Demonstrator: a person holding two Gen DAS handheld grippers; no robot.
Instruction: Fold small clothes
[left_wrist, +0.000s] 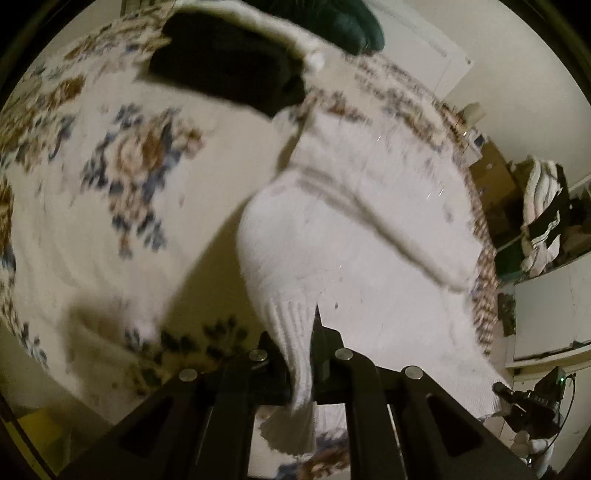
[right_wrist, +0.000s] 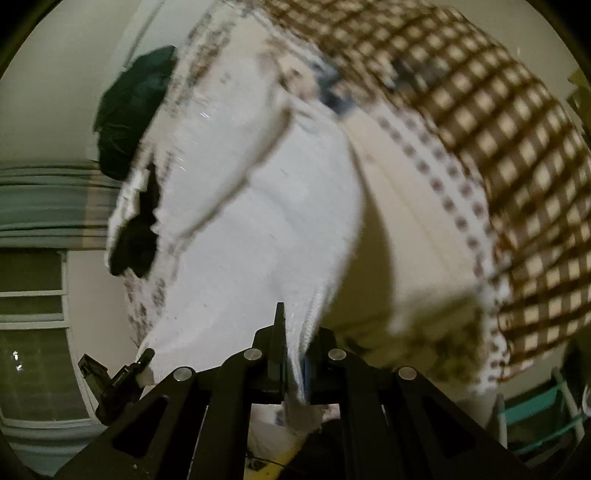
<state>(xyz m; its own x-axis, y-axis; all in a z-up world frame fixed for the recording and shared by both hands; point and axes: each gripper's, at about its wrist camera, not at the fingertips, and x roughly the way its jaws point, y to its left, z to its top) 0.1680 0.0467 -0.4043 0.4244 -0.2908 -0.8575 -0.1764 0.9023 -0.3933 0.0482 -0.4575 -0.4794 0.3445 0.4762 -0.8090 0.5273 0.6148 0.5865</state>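
A white sock (left_wrist: 332, 236) hangs stretched between both grippers above the floral tablecloth (left_wrist: 110, 155). My left gripper (left_wrist: 303, 354) is shut on its ribbed cuff edge. My right gripper (right_wrist: 293, 350) is shut on the other edge of the same white sock (right_wrist: 258, 221). The right gripper shows in the left wrist view (left_wrist: 524, 406) at the lower right. The left gripper shows in the right wrist view (right_wrist: 118, 380) at the lower left. A black garment (left_wrist: 229, 66) and a dark green garment (left_wrist: 332, 22) lie at the table's far side.
The tablecloth's checked border (right_wrist: 498, 147) fills the right wrist view's upper right. A pile of clothes (left_wrist: 543, 214) sits on shelving at the right. A window (right_wrist: 33, 332) and a teal chair (right_wrist: 535, 410) stand beyond the table.
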